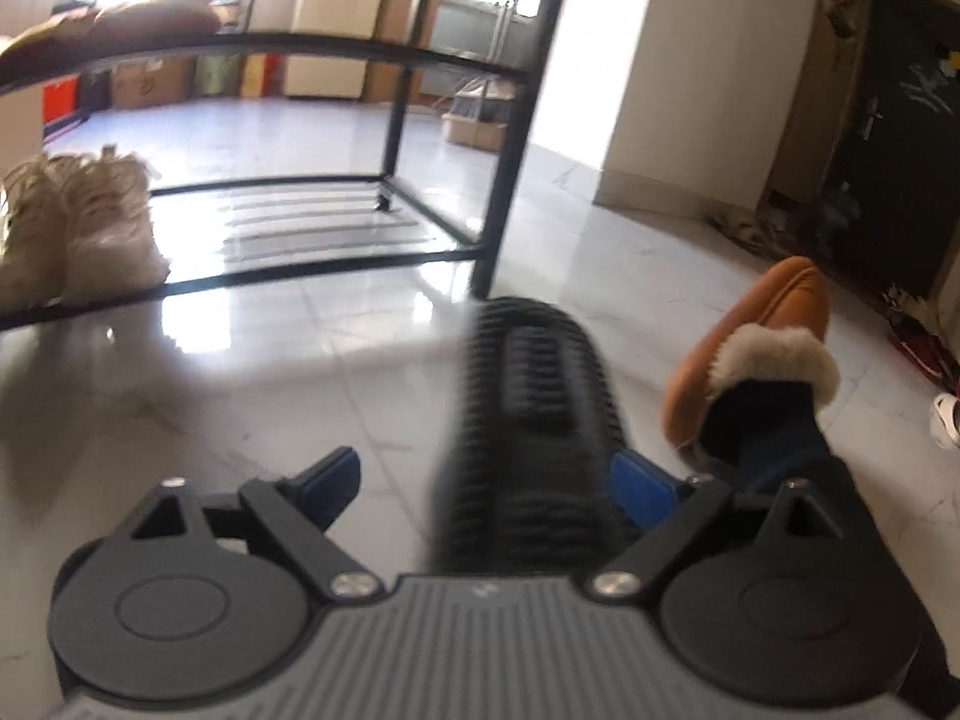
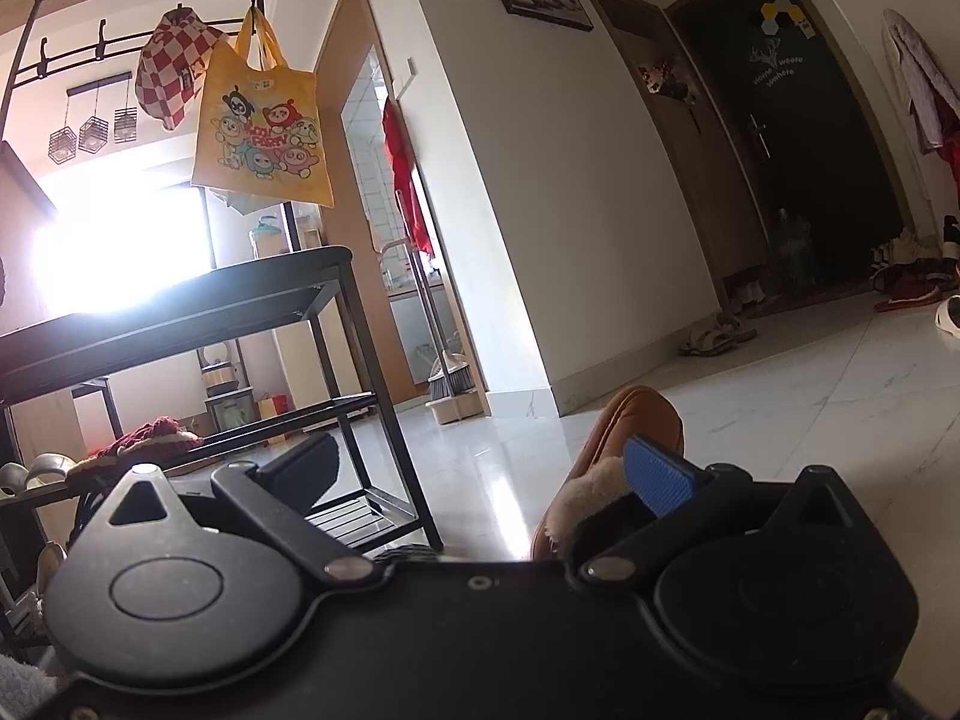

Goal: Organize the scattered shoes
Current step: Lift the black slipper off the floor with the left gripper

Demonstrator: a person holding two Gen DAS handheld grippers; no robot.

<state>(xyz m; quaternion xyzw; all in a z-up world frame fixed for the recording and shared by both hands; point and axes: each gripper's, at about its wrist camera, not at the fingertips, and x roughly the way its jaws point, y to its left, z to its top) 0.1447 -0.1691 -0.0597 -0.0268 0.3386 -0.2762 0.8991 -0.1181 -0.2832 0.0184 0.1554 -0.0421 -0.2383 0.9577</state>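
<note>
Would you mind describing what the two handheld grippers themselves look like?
Both are matte black. The left gripper has two round black discs joined by angled link arms with silver screws, blue ribbed finger pads, and a grey ribbed body between the discs. The right gripper has the same discs, links and blue pads. No cables, markings or sleeves show.

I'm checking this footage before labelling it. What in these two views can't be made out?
- Left wrist view: the dark ribbed sole between the open left gripper is motion-blurred; its upper is hidden.
- Left wrist view: the right gripper's dark body covers the brown slipper's heel.
- Right wrist view: window glare washes out what lies behind the rack.
- Right wrist view: shoes by the door are too small to identify.
</note>
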